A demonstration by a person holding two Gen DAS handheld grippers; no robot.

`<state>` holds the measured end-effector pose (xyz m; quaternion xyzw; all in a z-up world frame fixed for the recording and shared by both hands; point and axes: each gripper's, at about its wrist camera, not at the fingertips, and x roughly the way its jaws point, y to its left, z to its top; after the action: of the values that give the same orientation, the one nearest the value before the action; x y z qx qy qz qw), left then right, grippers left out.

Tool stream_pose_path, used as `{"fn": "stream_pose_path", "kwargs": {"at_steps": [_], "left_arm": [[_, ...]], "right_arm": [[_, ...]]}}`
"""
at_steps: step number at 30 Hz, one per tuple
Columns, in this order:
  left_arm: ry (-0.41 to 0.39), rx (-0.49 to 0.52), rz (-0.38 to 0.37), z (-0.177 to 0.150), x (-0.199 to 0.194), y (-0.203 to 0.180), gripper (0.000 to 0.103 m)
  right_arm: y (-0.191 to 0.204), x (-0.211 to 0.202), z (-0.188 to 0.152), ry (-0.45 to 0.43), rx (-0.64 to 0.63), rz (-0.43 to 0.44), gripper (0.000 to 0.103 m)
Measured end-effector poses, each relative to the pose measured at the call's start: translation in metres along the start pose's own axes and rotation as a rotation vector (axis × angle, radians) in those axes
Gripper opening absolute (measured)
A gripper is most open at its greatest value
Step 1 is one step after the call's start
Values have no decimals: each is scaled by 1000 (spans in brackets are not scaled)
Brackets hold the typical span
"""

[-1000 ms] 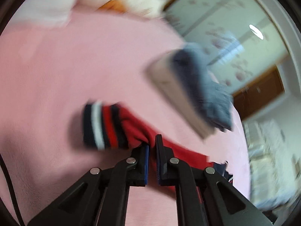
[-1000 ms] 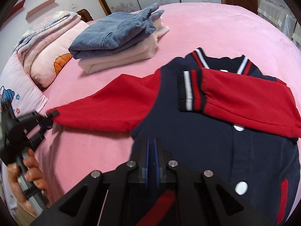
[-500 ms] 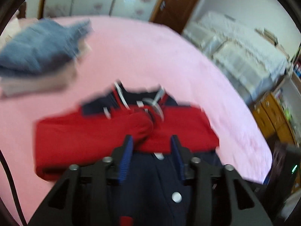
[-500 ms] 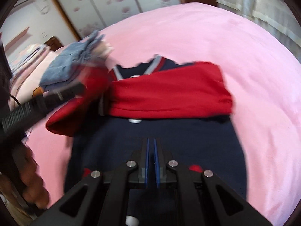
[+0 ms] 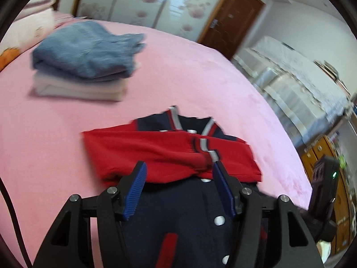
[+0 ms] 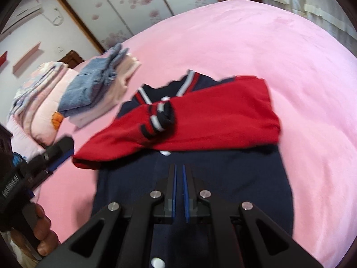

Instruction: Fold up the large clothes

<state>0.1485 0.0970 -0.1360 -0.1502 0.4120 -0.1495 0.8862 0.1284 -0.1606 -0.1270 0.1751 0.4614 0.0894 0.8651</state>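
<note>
Left claw [image 5: 179, 167] is opening, its blue pads clear of the red sleeves crossed over the navy-and-red varsity jacket [image 5: 178, 201] lying on the pink bed [image 5: 55, 145]. My right claw [image 6: 179, 167] hovers pressed together over the navy front, empty. I judge the jacket soft, floppy and fairly heavy; I'd pinch the hem corners. That hem sits hidden below both claws, and motion blur smears the striped cuffs [image 6: 159, 117].

Jacket [image 6: 191, 178] flat on bed [image 6: 245, 35], sleeves [image 6: 218, 116] crossed over chest; folded stack [image 6: 98, 89] behind-left, beside pillows [image 6: 38, 102].
</note>
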Motion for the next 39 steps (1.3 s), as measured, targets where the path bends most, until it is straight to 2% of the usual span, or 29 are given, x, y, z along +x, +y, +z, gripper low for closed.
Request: {"fn": "stream_pose_path", "kwargs": {"at_steps": [4,8,10,12,13,17,21,23,24,25,27,29,33,35,37,39], "left_arm": [[41,-60,75,-8,5,33,60],[63,-107,94,-16,11,57,60],[64,-116,96,-19,13,63,60],[65,-130,91,-19,15,69,60],[62,-141,88,-19,15,73,60],[57,-187,52,-17,15,83,60],[57,-257,-22,-15,14,94,60],[60,-268,-45,-15,16,95,60],[62,-265,-42,-14,17,94,60],[64,-257,-37,-13,19,92,60],[70,-243,-38,-12,23,88,60],[70,-230,-39,-10,27,82,60],[74,-192,-36,-9,35,70,60],[92,-161,-39,-10,43,61,60],[111,-136,-39,-12,49,55,60],[140,-103,-31,-14,57,48,60]], "right_arm": [[15,11,22,-10,-64,38,6],[27,30,42,5,-149,46,7],[27,43,52,31,-159,57,26],[23,50,59,47,-149,72,37],[21,55,64,53,-142,69,37],[17,67,73,90,-132,84,37],[12,84,76,158,-113,118,37],[10,93,75,197,-107,136,26],[11,95,73,207,-117,130,16],[13,95,72,203,-138,113,11],[16,90,71,184,-156,113,6],[21,74,74,124,-174,110,6],[23,30,74,-28,-179,54,6],[15,13,69,-90,-166,-15,5],[4,10,62,-95,-149,-107,6],[-9,23,52,-35,-138,-179,6]]}}
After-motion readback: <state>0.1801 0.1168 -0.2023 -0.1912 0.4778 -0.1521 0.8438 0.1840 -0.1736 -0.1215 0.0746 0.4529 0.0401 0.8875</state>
